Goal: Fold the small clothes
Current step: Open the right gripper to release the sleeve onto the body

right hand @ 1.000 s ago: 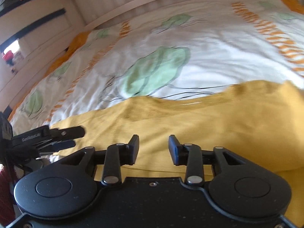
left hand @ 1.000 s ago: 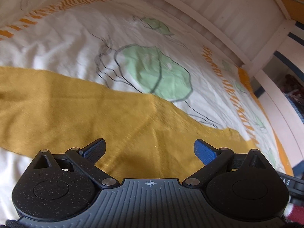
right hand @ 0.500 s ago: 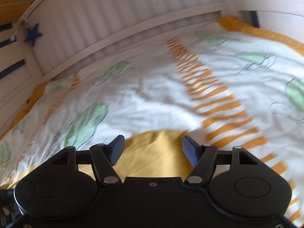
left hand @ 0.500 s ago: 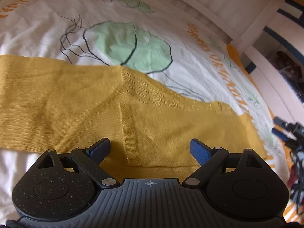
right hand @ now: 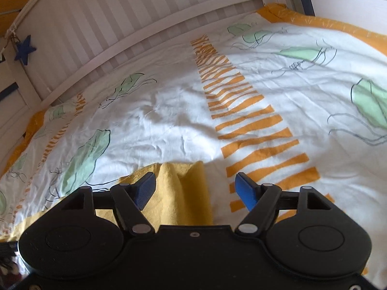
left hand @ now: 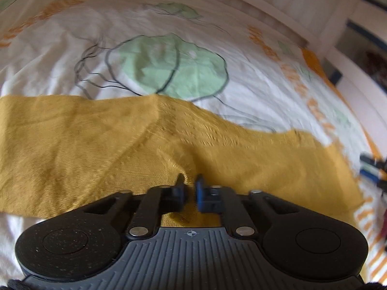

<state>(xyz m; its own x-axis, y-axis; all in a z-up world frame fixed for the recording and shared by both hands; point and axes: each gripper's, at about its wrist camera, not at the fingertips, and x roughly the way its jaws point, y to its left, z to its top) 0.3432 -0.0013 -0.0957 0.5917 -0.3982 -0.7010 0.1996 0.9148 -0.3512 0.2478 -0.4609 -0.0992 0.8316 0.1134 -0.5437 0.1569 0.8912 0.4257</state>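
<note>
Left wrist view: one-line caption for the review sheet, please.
Left gripper pinched shut on the near edge of a mustard-yellow garment spread across a jellyfish-print bedsheet.

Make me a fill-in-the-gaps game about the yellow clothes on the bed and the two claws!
1. The garment lying on the bedsheet is coloured ____.
2. The left claw is ____ on the garment's near edge.
3. The right claw has its jaws ____, pressing on nothing.
4. The blobs printed on the sheet are coloured ____.

Missing words: yellow; shut; open; green

Matt knit garment [left hand: 96,145] — creased cotton sheet [left hand: 241,48]
</note>
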